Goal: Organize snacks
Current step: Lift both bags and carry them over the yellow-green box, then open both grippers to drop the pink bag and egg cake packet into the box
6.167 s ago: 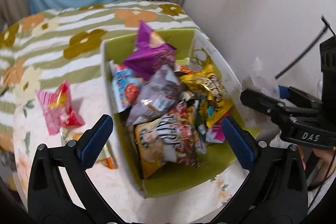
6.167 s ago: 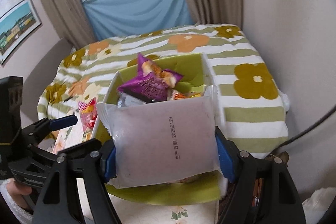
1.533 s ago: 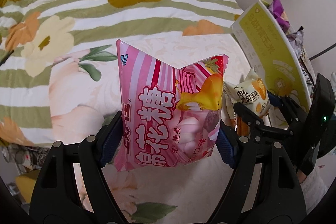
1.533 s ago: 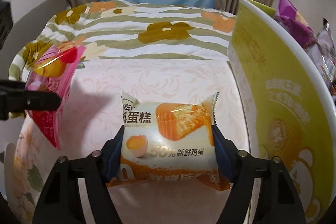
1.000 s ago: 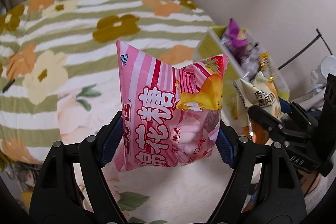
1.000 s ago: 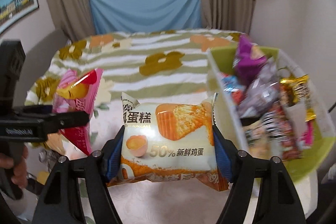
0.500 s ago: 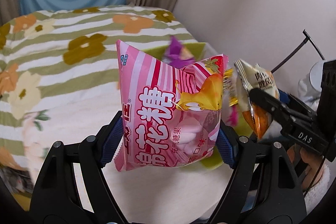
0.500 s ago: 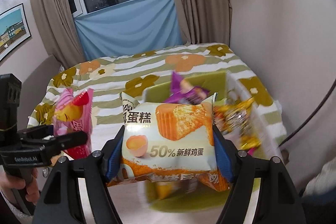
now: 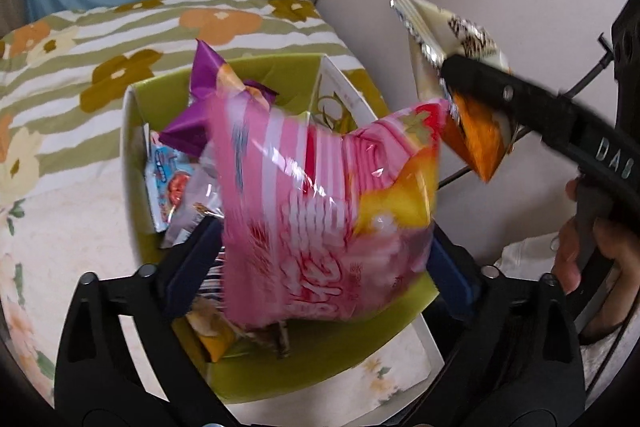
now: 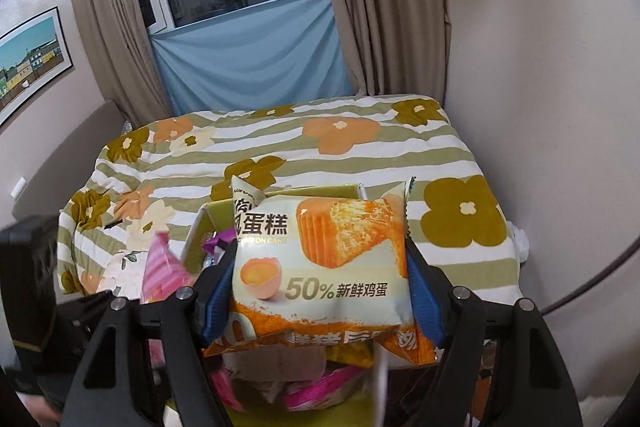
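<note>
**A:** What had changed by then?

**B:** A second and a half earlier both grippers were low over the tablecloth beside the box. By this frame both had swung above the green box (image 9: 132, 147). The left gripper (image 9: 320, 259) had its fingers spread apart, and the pink marshmallow bag (image 9: 320, 211) was blurred between them. It looked released and dropping, though the blur left contact uncertain.

**A:** And the other one?

**B:** The right gripper (image 10: 320, 291) was clamped on the egg cake packet (image 10: 324, 263), held up over the box's near end.

**A:** What did that mean for the job?

**B:** Probably that the pink bag was as good as filed and the cake packet would follow.

**A:** Counts?

**B:** Two grippers, two snacks in transit, one box. Inside it, one purple bag (image 9: 208, 95), one blue-and-red packet (image 9: 168, 183), plus several more half-buried wrappers nobody could count reliably. All sat on the flowered tablecloth (image 10: 460, 211).
</note>
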`<state>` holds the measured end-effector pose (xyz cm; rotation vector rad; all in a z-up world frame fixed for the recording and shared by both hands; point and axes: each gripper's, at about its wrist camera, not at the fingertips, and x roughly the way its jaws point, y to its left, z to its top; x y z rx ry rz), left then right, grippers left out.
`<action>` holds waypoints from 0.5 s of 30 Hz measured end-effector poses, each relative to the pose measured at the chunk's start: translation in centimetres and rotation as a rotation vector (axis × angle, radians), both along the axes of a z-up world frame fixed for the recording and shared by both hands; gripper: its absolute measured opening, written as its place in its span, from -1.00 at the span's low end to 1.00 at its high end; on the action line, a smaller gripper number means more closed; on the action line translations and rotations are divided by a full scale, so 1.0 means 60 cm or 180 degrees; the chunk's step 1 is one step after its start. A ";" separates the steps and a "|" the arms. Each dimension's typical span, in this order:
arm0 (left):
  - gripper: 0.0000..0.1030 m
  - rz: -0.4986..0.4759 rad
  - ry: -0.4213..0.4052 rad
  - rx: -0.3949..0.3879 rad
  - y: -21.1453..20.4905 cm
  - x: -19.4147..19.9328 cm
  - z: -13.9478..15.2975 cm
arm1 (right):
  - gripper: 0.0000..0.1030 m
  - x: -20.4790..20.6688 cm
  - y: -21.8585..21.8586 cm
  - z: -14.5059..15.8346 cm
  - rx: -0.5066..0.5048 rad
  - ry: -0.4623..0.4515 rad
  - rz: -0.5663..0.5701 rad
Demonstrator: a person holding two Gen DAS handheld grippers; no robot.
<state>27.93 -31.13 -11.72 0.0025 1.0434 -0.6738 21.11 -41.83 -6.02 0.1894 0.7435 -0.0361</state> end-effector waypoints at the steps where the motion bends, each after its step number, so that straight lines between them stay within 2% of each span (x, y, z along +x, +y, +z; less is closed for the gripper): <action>1: 0.90 0.0006 0.0000 0.0024 -0.004 -0.002 -0.001 | 0.37 0.003 -0.005 -0.001 0.0007 -0.0004 0.0029; 4: 0.91 0.0087 0.0012 0.0119 -0.003 -0.001 -0.006 | 0.37 0.008 -0.015 -0.006 0.0021 -0.0007 0.0088; 15: 0.91 0.0517 0.0088 0.0017 0.063 0.024 -0.005 | 0.38 0.059 -0.018 -0.033 0.0048 0.0157 0.0416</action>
